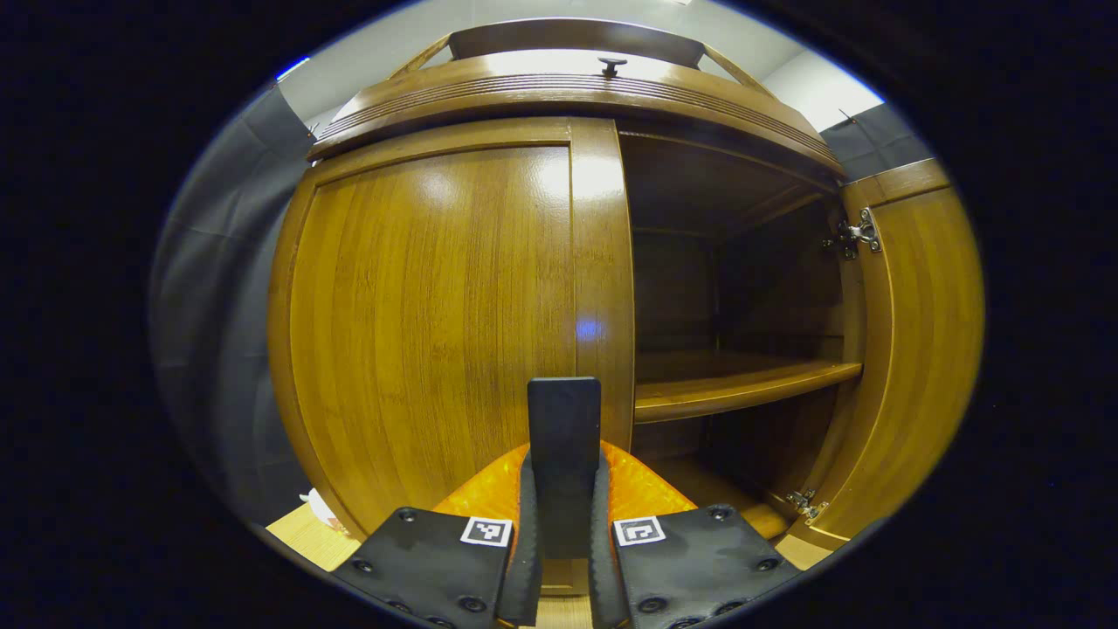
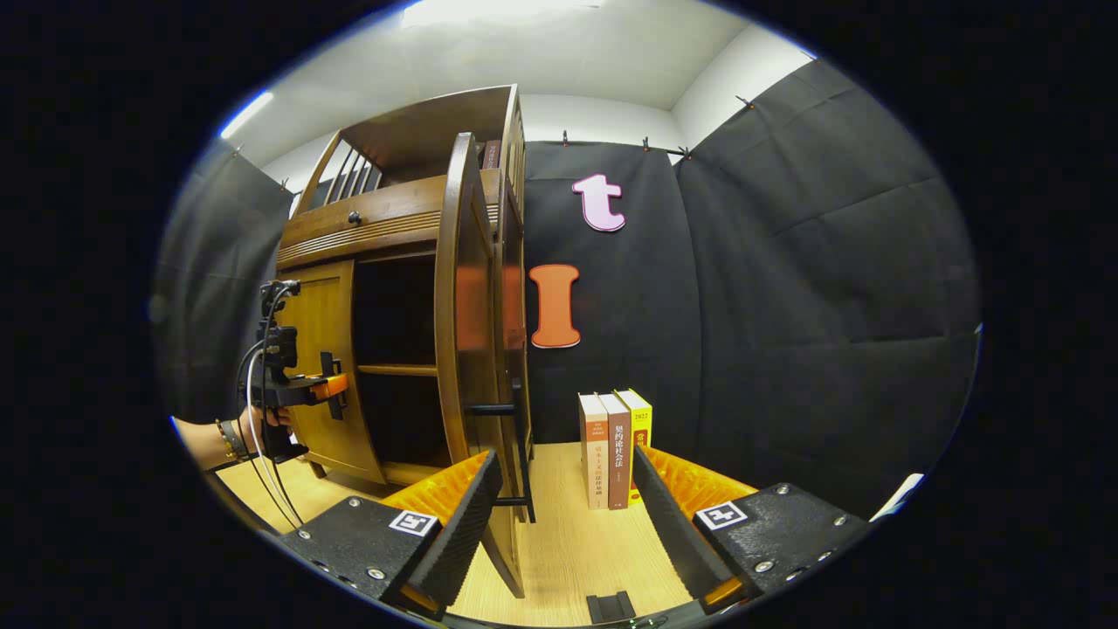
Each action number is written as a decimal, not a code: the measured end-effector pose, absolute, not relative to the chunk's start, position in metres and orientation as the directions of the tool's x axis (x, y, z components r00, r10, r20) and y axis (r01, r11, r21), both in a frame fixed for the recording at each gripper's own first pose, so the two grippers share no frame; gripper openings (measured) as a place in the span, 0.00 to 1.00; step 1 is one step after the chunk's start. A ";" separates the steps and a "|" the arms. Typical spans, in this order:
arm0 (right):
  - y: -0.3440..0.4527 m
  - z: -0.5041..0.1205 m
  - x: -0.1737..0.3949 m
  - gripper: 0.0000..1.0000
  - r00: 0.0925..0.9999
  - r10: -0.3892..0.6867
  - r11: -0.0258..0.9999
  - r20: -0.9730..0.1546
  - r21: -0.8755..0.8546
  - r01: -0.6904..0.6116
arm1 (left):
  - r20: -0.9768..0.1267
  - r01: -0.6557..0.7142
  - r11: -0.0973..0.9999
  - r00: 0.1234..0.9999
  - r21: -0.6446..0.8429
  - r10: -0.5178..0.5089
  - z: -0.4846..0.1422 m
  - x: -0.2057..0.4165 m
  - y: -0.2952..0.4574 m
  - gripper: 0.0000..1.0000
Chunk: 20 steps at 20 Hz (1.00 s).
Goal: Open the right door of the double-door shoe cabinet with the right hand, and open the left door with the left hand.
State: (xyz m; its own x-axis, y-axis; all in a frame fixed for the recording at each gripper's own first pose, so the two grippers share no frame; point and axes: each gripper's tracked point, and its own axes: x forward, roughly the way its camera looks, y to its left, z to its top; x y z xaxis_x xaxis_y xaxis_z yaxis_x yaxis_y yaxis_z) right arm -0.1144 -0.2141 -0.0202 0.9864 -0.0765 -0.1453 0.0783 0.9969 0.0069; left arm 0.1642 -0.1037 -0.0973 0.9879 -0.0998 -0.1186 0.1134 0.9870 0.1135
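L gripper view: I see my left gripper (image 1: 563, 411) up against the shoe cabinet (image 1: 559, 83), fingers closed down on the dark upright handle (image 1: 563, 419) of the left door (image 1: 437, 314). Both fingers (image 1: 527, 533) sit tight against the handle's sides, no gap visible. Left door looks shut, flush w/ the cabinet front. To its right the right door (image 1: 917, 349) stands swung out, inner face and two metal hinges (image 1: 854, 234) showing; inside is a wooden shelf (image 1: 742, 380), compartments dark, can't tell contents. Small knob (image 1: 611, 64) on the top drawer front above.

R gripper view: my right gripper (image 2: 559, 515) has jaws wide apart, holding nothing. Right door (image 2: 463, 332) is edge-on just ahead of the left finger (image 2: 454, 524), its dark bar handle (image 2: 521, 445) sticking out toward the gap; can't tell if the finger touches the door edge. Cabinet (image 2: 393, 218) stands at the desk's (image 2: 568, 542) far left, against the booth wall. Three books (image 2: 616, 445) stand upright near the desk's back edge, just right of the open door, apart from it. Farther off at left, a person's hand (image 2: 262, 428) w/ a wrist bracelet holds the other gripper (image 2: 327, 384) at the left door (image 2: 323, 349), cables hanging from it.
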 end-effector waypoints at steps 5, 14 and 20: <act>-0.214 -0.015 -0.117 0.99 0.988 -0.078 0.997 -0.137 -0.003 0.078 | -0.130 0.076 0.992 0.990 0.102 -0.063 -0.090 0.131 -0.095 0.29; -0.214 -0.006 -0.114 0.99 0.992 -0.043 0.999 -0.120 -0.023 0.040 | -0.171 -0.006 0.993 0.985 0.119 0.027 -0.074 0.049 -0.049 0.31; -0.214 -0.003 -0.105 0.99 0.993 -0.021 0.997 -0.119 -0.070 0.012 | -0.148 -0.087 0.988 0.983 0.130 0.106 -0.060 0.005 -0.008 0.26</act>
